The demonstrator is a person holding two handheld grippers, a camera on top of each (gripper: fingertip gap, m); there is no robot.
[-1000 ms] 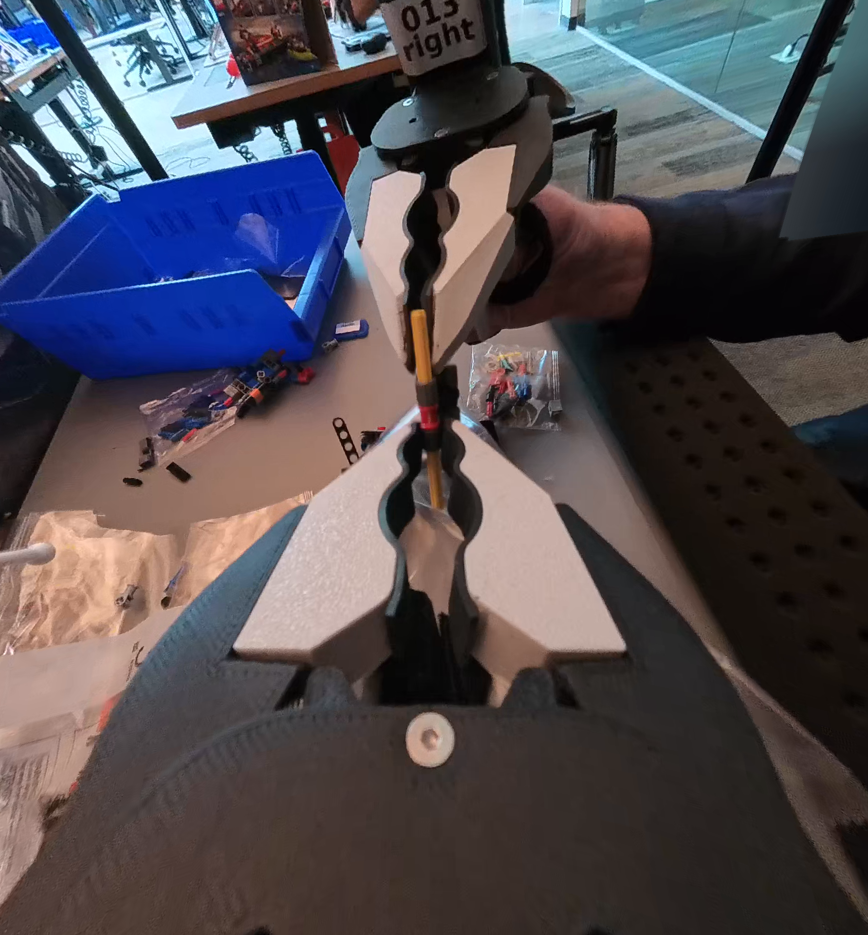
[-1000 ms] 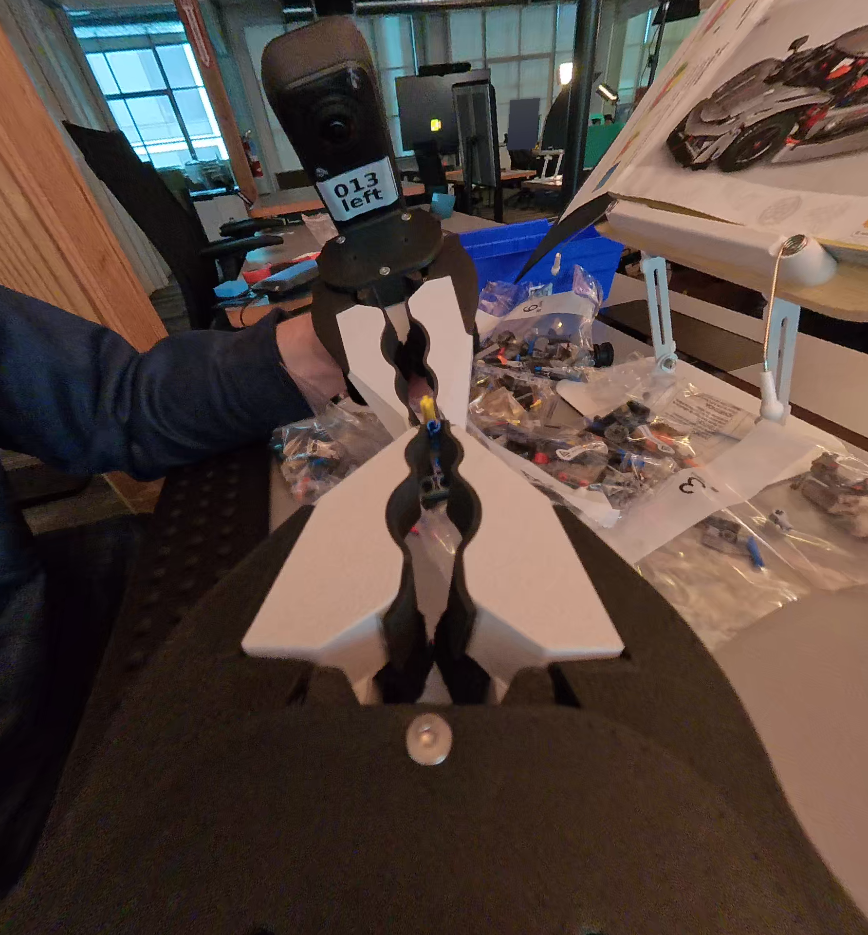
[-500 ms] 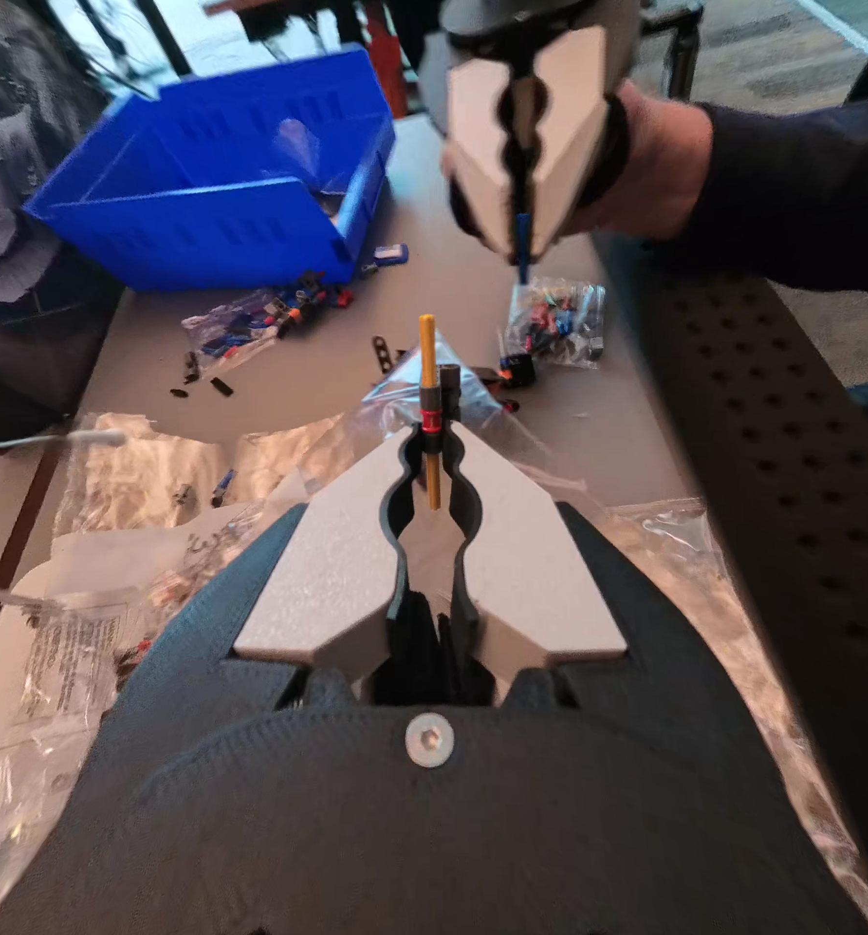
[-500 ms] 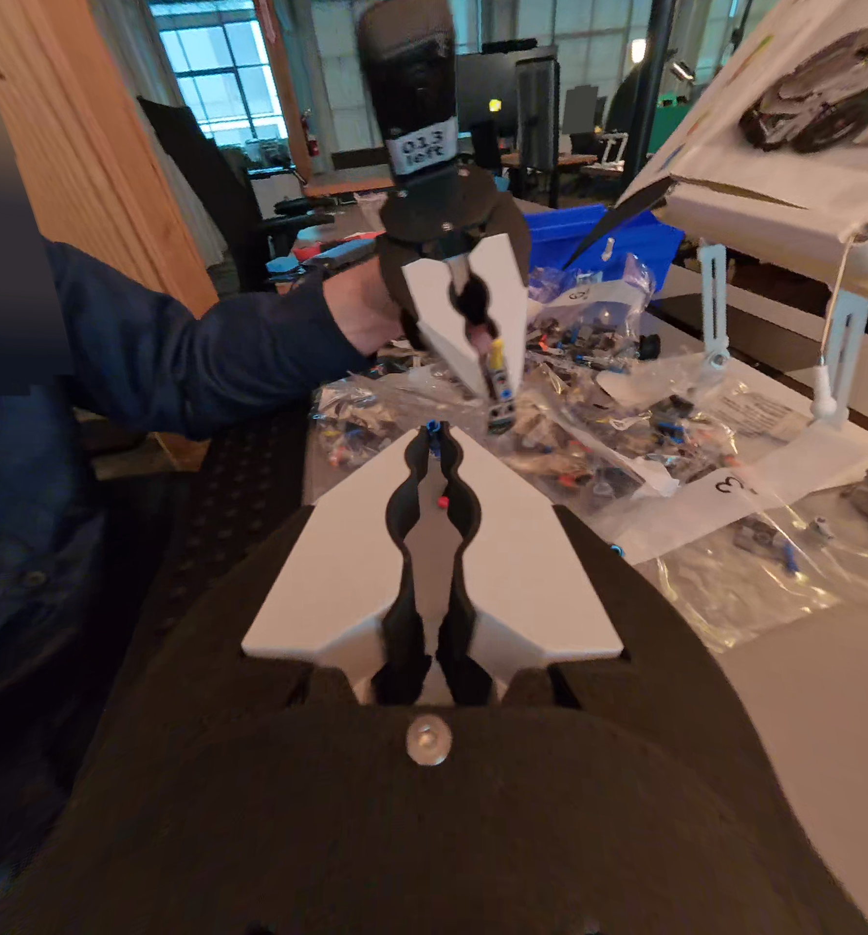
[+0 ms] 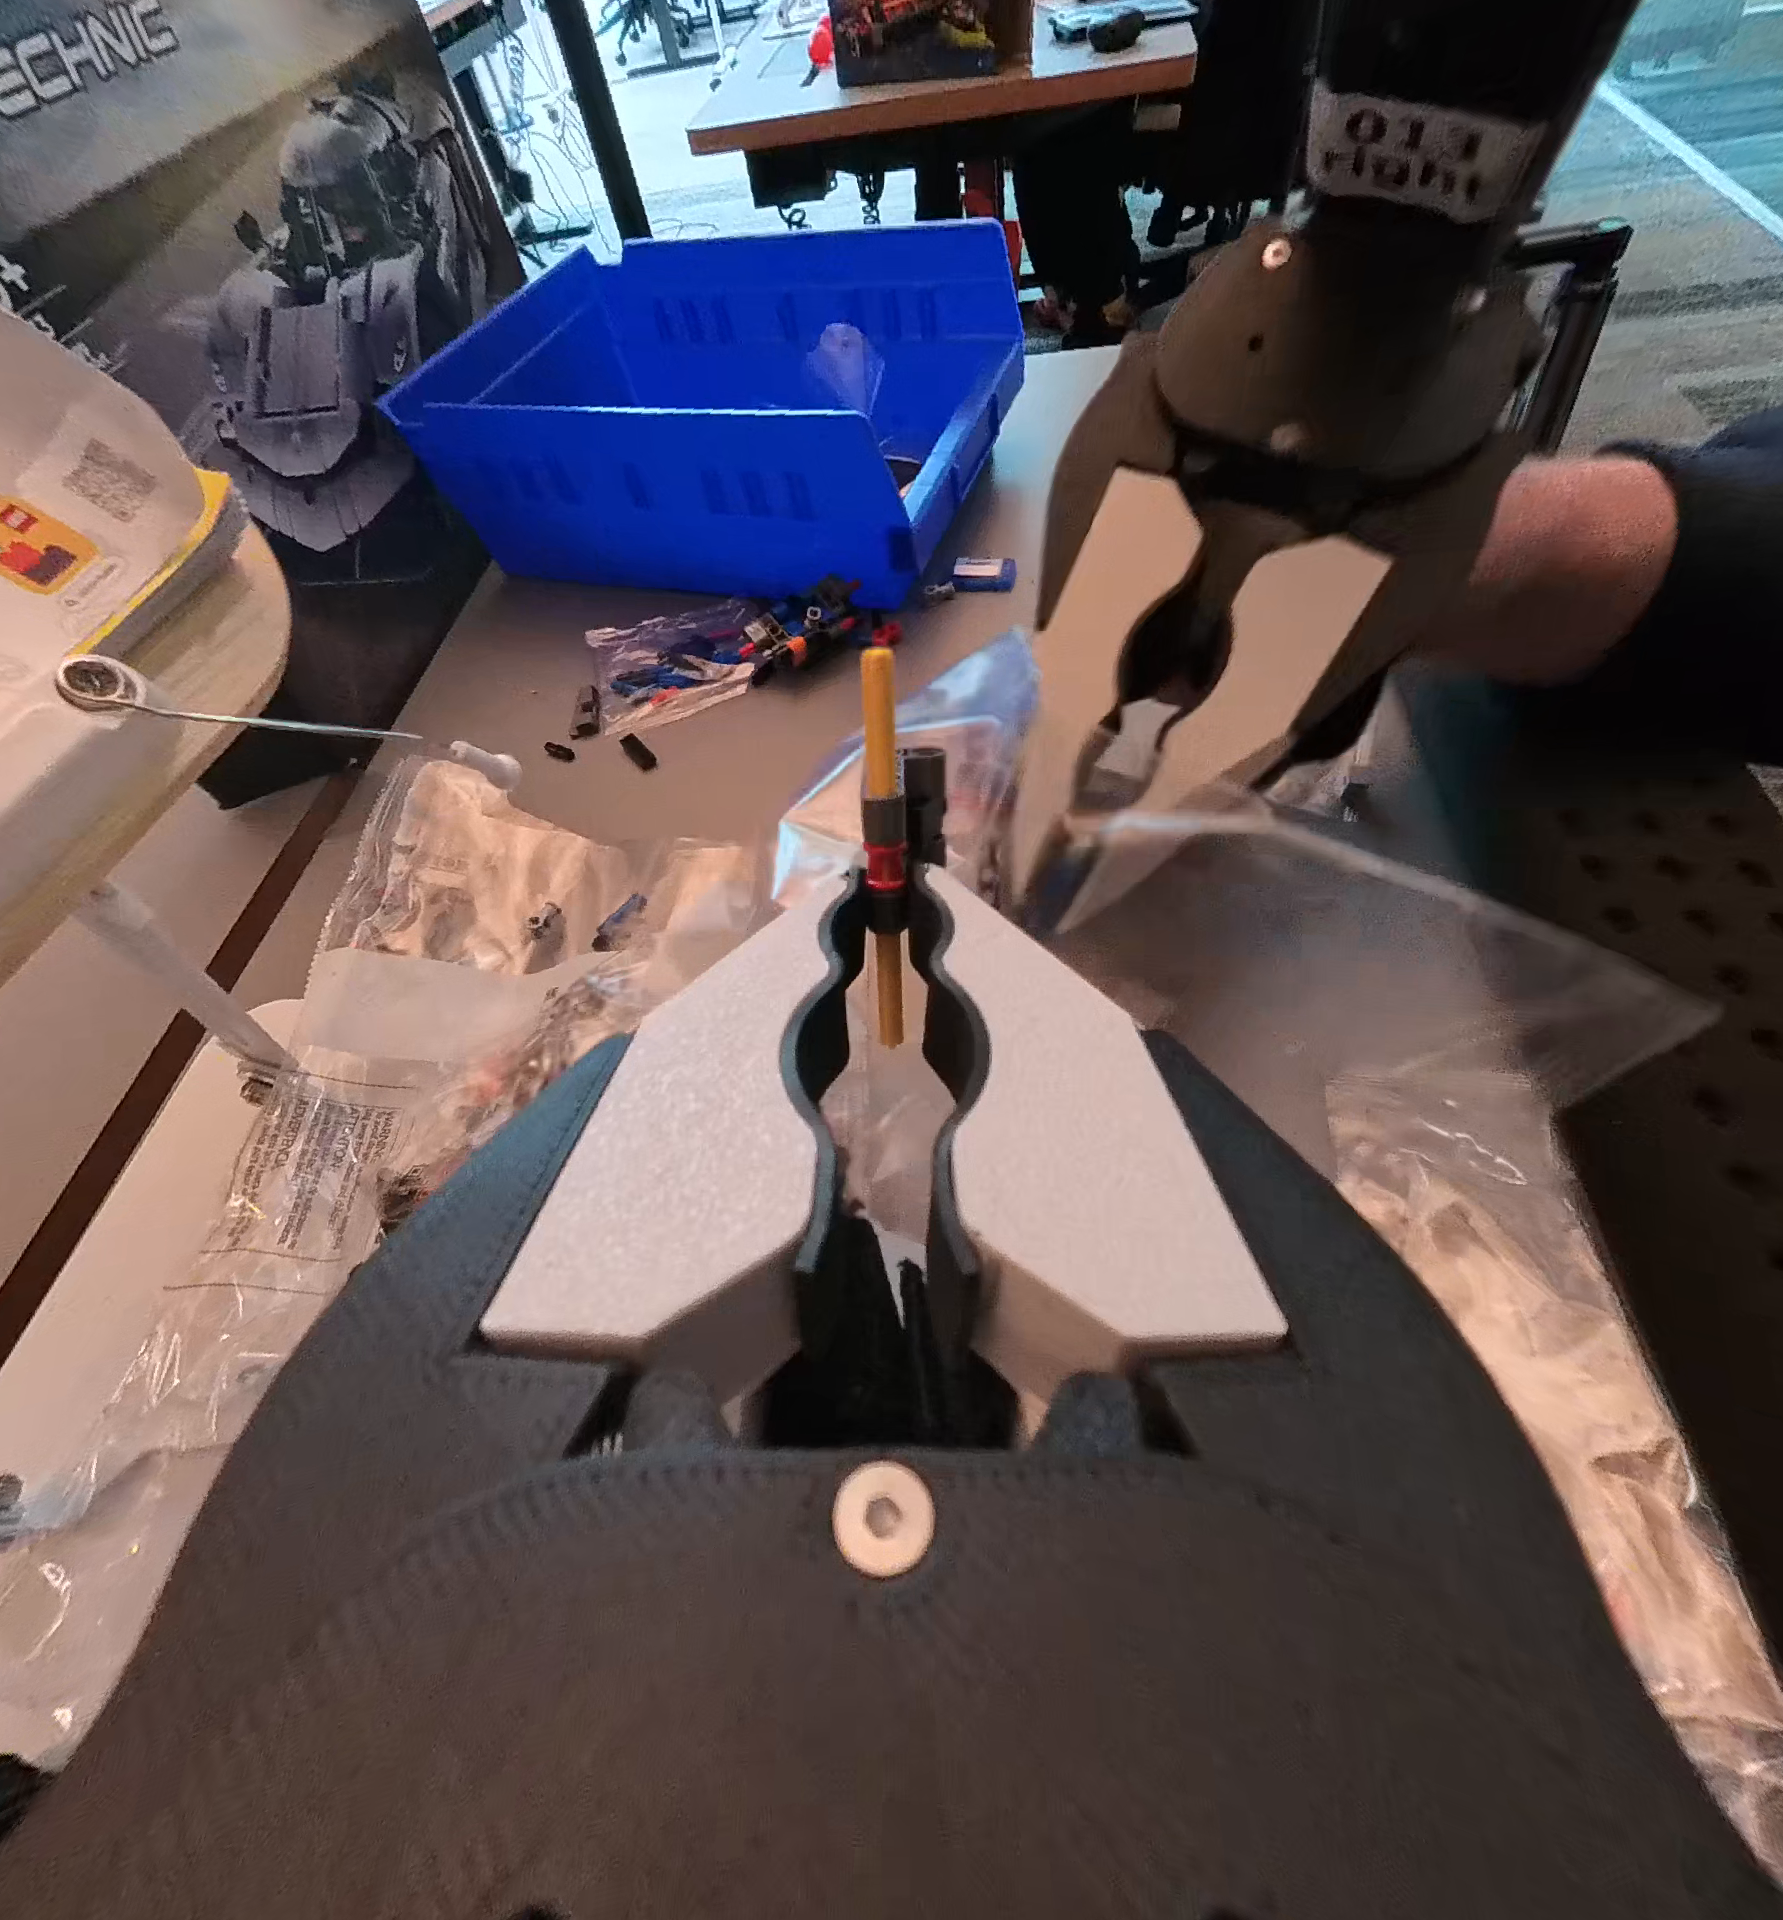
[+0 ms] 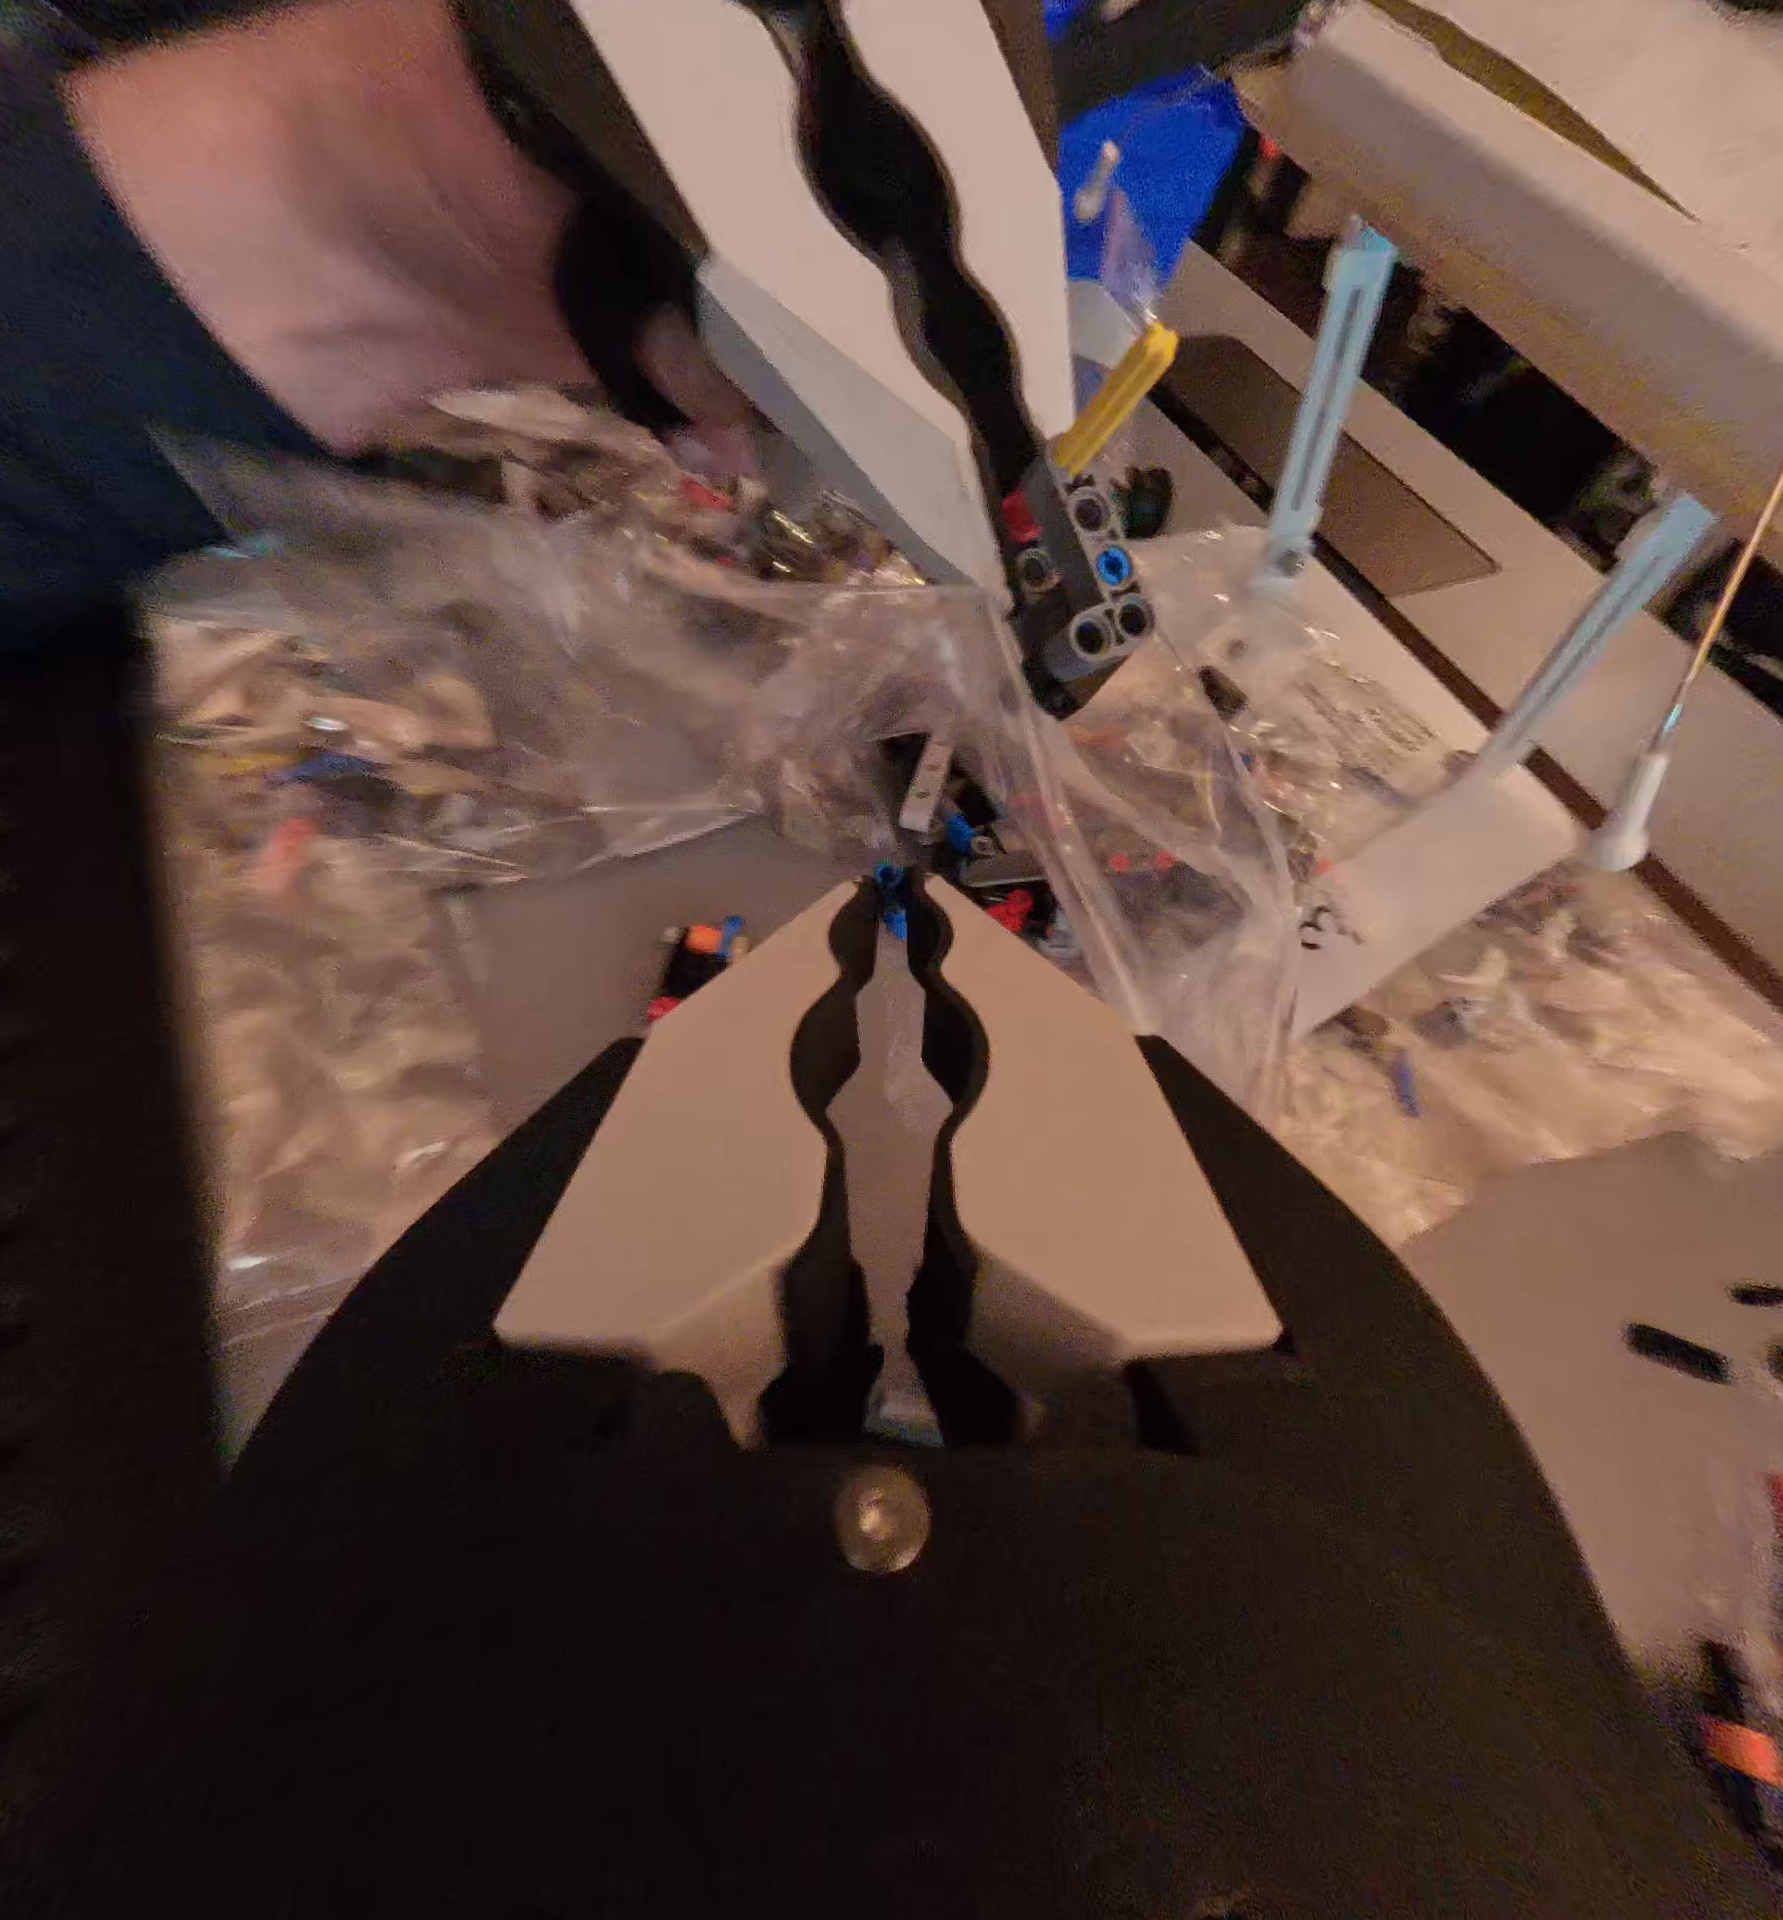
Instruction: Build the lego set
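Beside the blue bin, my left gripper is clamped on the yellow axle assembly. My right gripper, nearly closed, pinches a blue pin. I judge I'm fetching parts; next, seat the pin.

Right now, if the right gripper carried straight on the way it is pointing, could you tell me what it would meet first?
Probably the clear plastic bag of loose parts just beyond the right gripper, whose tips are shut on a small blue pin. The picture is blurred, so depth is uncertain; the grey table lies under the bag.
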